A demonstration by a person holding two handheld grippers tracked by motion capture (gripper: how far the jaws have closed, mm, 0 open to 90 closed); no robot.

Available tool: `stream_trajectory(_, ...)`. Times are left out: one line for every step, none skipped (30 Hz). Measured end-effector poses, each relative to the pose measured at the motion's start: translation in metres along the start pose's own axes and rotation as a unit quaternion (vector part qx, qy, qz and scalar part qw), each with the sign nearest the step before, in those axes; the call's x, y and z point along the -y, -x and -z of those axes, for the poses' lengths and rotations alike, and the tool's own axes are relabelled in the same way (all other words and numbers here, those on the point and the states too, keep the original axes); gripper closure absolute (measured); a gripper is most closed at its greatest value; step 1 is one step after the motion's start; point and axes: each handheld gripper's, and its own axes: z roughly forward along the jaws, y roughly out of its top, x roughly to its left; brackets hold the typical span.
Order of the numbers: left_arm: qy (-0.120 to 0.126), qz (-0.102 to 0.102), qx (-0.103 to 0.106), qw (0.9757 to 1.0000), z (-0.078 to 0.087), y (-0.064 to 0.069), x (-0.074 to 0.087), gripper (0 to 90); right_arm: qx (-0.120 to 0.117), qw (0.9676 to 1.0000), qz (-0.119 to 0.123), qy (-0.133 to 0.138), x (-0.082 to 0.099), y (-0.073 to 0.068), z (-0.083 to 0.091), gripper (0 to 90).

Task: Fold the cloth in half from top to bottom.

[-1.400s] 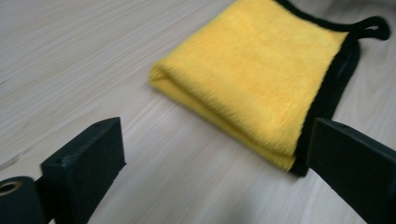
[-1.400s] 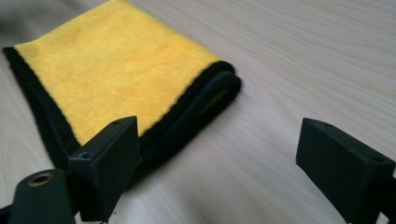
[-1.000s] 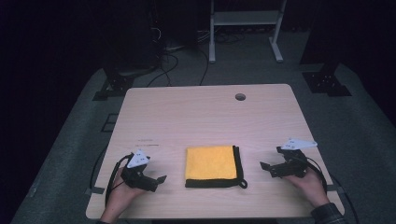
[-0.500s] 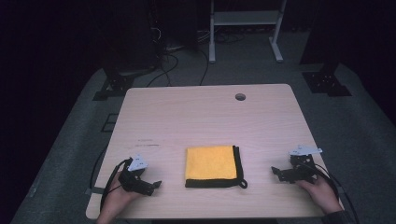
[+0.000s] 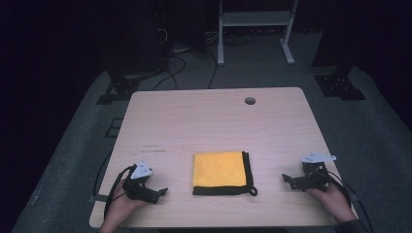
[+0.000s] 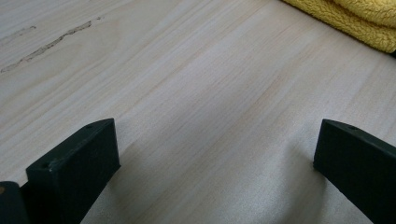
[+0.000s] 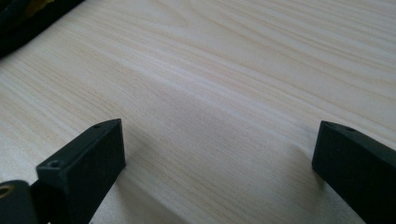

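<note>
Since both claws rest wide open on the bench [image 5: 214, 121], with the folded yellow cloth [image 5: 219, 170] between the left claw [image 5: 156, 193] and right claw [image 5: 288, 180], each should slide low toward its nearest cloth corner before pinching.

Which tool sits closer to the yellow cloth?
The left tool: a narrower strip of bare table separates it from the cloth than the right tool, which sits farther out, beyond the cloth's black loop.
</note>
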Motion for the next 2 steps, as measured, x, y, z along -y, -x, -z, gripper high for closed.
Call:
stream_trajectory(0.0, 0.0, 0.0, 1.0, 0.0, 0.0, 0.0, 0.0, 0.0, 1.0, 0.0, 0.0, 0.0, 0.0, 0.0, 1.6)
stream_trajectory(0.0, 0.0, 0.0, 1.0, 0.0, 0.0, 0.0, 0.0, 0.0, 1.0, 0.0, 0.0, 0.0, 0.0, 0.0, 1.6)
